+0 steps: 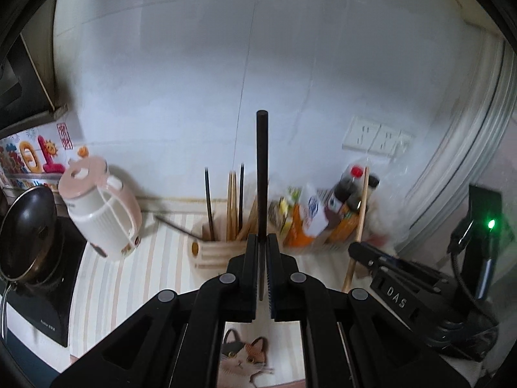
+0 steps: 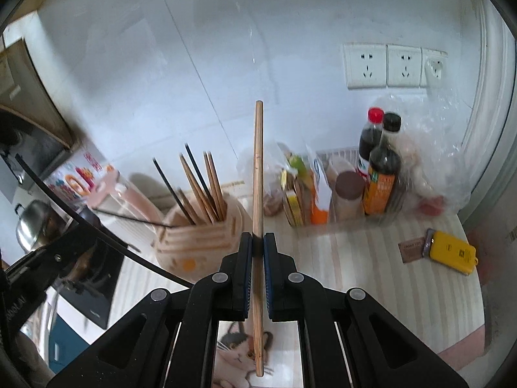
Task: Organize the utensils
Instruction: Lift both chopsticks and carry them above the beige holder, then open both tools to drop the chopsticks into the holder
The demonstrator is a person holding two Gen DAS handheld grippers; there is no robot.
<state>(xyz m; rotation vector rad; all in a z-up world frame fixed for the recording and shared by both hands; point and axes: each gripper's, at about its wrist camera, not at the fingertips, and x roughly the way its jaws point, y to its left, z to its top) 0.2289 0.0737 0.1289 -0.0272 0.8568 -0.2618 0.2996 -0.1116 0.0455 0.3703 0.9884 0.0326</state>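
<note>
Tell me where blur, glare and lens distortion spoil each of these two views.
Left wrist view: the condiment bottles and wall sockets smear with motion blur, while the black chopstick in the left gripper stays sharp. Right wrist view: the chopstick holder is softly blurred, the wall tiles show pale glare, and the fisheye bends the frame edges.
</note>
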